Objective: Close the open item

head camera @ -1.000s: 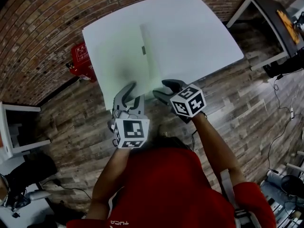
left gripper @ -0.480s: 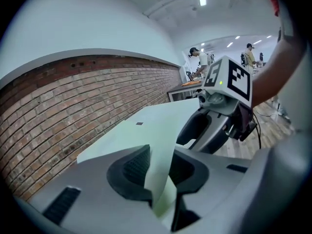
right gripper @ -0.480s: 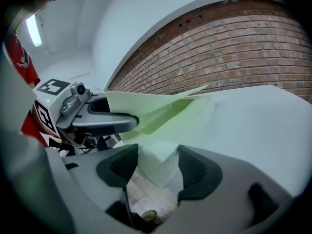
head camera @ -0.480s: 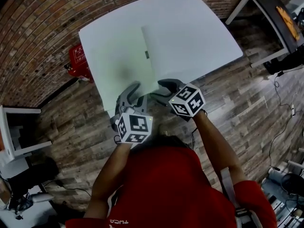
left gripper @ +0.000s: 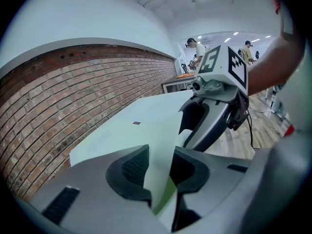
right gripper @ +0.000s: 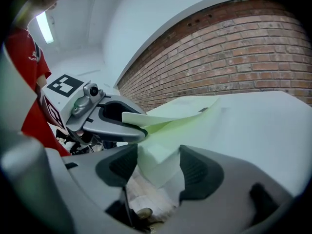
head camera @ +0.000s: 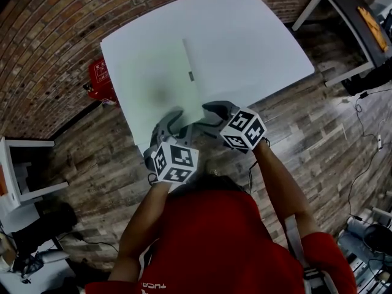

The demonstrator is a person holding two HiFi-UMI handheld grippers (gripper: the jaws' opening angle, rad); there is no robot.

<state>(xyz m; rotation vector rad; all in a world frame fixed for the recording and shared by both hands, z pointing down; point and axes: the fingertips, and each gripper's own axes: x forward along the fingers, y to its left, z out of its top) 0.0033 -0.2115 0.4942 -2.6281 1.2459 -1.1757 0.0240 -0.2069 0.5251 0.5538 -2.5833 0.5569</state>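
The head view gives the whole layout. The folder (head camera: 245,48) is spread out pale and flat across the upper middle of the frame, with the brick wall (head camera: 49,41) past it and some red thing (head camera: 101,78) by its left edge. The left gripper (head camera: 180,121) and right gripper (head camera: 205,115) both sit on its near edge, around the centre of the frame. What you don't get from up there is the lift. The right gripper view has that: the cover (right gripper: 165,115) is raised off the layer below, with a greenish shadow under it and its end sitting in the left gripper's jaws at middle left. The left gripper view shows the same cover nearly edge-on, running down between the two pads, which are only a little apart and clamped on it. The right gripper's jaws are wider, and the folder's near edge fills the gap pad to pad, so it looks gripped, with wood floor (right gripper: 146,199) showing underneath. A small grey tab (head camera: 191,76) sits on the cover's edge.
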